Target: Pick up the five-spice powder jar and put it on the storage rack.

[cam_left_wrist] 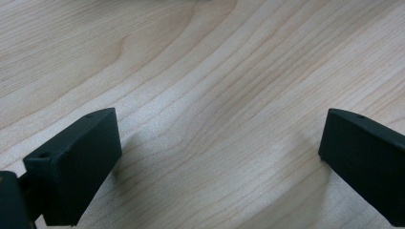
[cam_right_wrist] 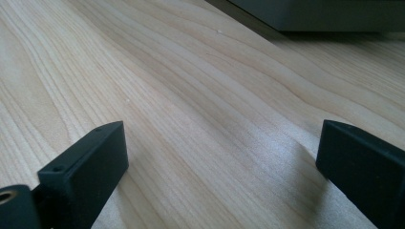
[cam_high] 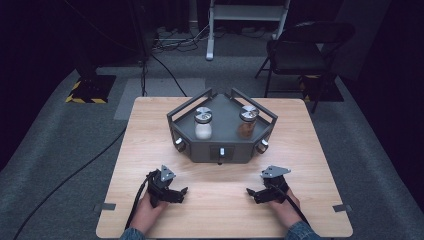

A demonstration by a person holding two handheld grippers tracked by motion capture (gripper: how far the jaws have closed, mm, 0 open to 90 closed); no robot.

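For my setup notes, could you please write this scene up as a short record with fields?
surface: wooden table
rack: dark grey angular rack, at the table's far middle
jar one: white-filled jar, upright in the rack, left side
jar two: brown-filled jar, upright in the rack, right side
left gripper: open, nothing between its fingers, low over bare wood
right gripper: open, holds nothing, near the table's front
behind the table: folding chair

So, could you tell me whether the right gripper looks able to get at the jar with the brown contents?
Probably yes: the right gripper is open, and bare table lies between it and the brown jar, though the tray's rail means reaching over.
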